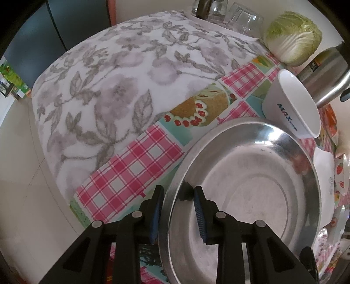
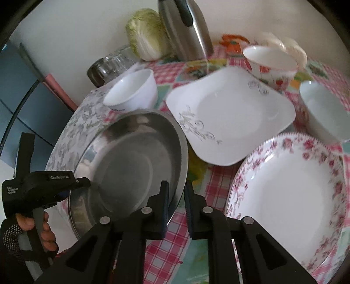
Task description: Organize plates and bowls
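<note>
My left gripper (image 1: 178, 209) pinches the steel pan (image 1: 247, 196) by its rim; the pan is empty. My right gripper (image 2: 176, 203), jaws nearly closed, straddles the opposite rim near the table's edge.

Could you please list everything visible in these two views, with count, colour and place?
steel pan: one, silver, tilted at the table's left, rim between both grippers' fingers
square plate: one, white with grey scrolls, centre
round plate: one, white with pink roses, right front
bowls: three, white, one with red flowers, behind the plates
kettle: one, steel, back
cabbage: one, pale green, back
glasses: several, clear, back
towel: one, grey floral, left
tablecloth: one, pink check
left gripper: black, on pan rim
right gripper: black, on pan rim
hand: one, holding left gripper
</note>
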A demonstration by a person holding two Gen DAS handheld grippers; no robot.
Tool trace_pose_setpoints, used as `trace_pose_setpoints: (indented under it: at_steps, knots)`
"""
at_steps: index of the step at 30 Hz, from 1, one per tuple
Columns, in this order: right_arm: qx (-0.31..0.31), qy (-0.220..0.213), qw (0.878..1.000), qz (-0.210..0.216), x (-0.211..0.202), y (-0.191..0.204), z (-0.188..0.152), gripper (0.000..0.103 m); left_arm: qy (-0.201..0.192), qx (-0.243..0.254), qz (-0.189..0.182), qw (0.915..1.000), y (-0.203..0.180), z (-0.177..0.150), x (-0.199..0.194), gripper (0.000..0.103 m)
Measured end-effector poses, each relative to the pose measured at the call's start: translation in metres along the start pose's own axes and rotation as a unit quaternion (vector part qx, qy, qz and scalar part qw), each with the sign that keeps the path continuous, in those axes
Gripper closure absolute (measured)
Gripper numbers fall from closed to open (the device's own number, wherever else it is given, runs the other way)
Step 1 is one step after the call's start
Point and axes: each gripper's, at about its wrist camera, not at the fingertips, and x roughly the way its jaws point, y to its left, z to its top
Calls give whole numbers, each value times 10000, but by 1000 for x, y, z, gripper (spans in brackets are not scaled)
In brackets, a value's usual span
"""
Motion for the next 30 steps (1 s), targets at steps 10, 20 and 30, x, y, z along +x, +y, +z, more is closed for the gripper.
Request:
trace_pose_setpoints:
  at_steps: [10, 20, 30]
  knots:
    - [-186, -188, 9996, 64, -16, 7, 3, 87, -113, -87, -196, 9997, 11, 0, -13, 72]
    - [-380, -452, 9981, 157, -35, 14, 5, 87, -314, -143, -305, 9989, 20, -11, -37, 72]
    - [-448, -613, 9969, 180, -50, 10, 6, 86, -556, -57, -416, 9976, 11, -19, -58, 72]
